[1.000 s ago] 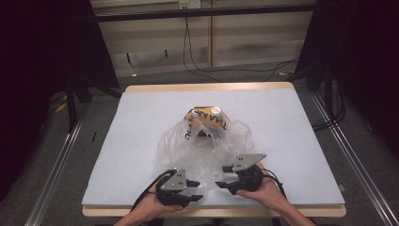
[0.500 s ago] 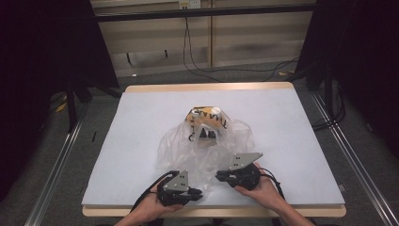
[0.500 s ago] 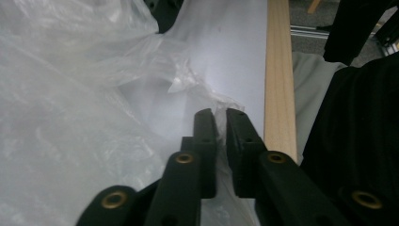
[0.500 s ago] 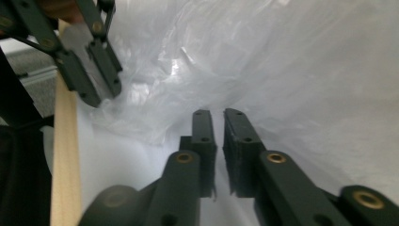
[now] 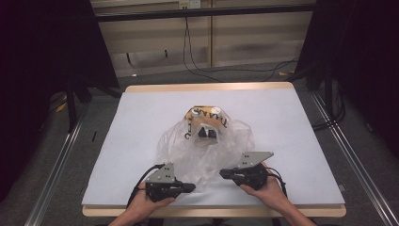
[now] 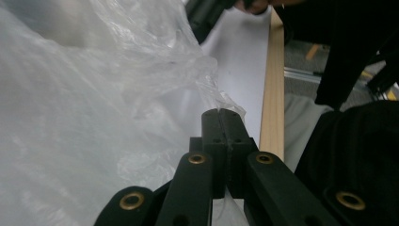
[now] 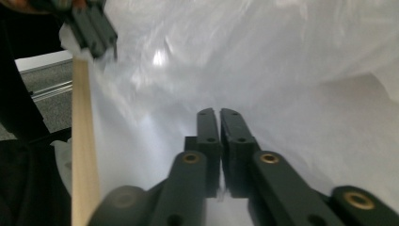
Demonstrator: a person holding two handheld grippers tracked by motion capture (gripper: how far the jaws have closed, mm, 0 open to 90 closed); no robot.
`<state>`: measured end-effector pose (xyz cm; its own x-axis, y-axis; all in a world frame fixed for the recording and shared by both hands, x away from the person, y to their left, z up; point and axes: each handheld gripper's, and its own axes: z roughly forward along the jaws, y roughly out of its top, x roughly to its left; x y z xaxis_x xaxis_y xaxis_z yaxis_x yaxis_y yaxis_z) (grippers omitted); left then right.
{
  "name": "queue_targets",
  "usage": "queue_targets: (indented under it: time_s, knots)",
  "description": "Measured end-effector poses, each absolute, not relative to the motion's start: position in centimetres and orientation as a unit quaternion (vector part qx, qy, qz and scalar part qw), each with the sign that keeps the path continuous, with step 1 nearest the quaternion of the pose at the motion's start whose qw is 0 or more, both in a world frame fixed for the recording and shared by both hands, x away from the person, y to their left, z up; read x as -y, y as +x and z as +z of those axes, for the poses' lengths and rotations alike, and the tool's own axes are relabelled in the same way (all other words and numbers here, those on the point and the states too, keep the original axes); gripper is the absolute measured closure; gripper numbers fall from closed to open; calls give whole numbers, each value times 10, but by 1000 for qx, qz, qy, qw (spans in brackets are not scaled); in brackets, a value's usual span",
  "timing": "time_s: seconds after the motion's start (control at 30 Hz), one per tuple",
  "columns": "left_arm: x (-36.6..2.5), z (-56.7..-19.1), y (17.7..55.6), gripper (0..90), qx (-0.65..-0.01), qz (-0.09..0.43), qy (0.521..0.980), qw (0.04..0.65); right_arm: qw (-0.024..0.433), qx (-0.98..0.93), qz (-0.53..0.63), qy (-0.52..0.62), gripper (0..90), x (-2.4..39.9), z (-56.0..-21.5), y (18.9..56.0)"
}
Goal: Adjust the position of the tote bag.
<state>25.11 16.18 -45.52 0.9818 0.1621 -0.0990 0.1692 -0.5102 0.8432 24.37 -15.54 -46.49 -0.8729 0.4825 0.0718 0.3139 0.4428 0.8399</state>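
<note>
A crumpled clear plastic bag lies mid-table with a yellow-and-black printed package inside, at its far end. My left gripper is at the bag's near left edge. In the left gripper view its jaws are pressed together with a twist of the film pinched at their tips. My right gripper is at the bag's near right edge. Its jaws have just been closing and stand almost together on the bag's film.
The white table top has a wooden rim close beside both grippers at the near edge. Each gripper view shows the other gripper farther off, the right gripper and the left gripper. Cables trail on the floor behind.
Both grippers' jaws have closed on the bag's near edge. The left hand has risen slightly, lifting that corner of the film. The right hand has stayed in place.
</note>
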Motion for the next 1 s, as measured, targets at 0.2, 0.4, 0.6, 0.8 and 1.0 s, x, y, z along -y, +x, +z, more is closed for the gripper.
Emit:
queue_targets:
  time_s: [0.2,0.4,0.6,0.8,1.0]
  knots:
    - [-176,-453,257,900,-118,-3,857,501,89,-832,490,244,581,161,-461,239]
    - [-172,-454,254,900,-101,-7,863,496,77,-821,516,234,456,155,-454,237]
    - [-168,-455,252,900,-94,-8,868,487,60,-807,536,243,588,153,-451,243]
    - [-174,-451,254,900,-106,-9,855,507,59,-801,543,243,897,158,-448,246]
    - [-182,-442,256,900,-116,-4,840,530,69,-792,551,254,900,169,-439,246]
